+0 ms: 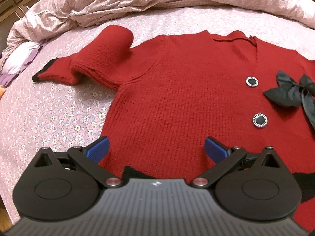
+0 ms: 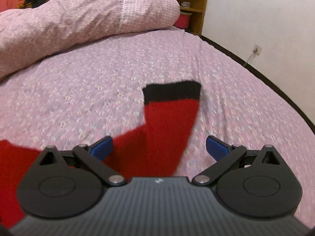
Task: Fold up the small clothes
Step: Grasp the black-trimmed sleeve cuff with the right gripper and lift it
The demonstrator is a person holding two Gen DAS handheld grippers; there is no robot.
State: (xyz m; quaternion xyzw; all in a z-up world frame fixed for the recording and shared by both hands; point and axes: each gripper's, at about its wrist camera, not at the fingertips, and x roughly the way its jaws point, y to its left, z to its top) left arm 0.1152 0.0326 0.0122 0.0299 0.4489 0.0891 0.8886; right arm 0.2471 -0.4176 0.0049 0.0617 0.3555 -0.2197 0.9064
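Red knitted cardigan laid flat on the flowery pink bedsheet.

Both claws are spread wide, nothing held. The black-cuffed sleeve is pointed toward 12 o'clock from the right claw; the left claw is kept over the hem.

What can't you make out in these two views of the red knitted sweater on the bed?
- Left wrist view: the red knitted sweater has its bottom hem hidden behind the open left gripper; its right side and the black ribbon bow are cut by the frame edge.
- Right wrist view: the red sleeve with black cuff is motion-blurred, its base hidden behind the open right gripper.
- Shelf items by the wooden headboard: too small.
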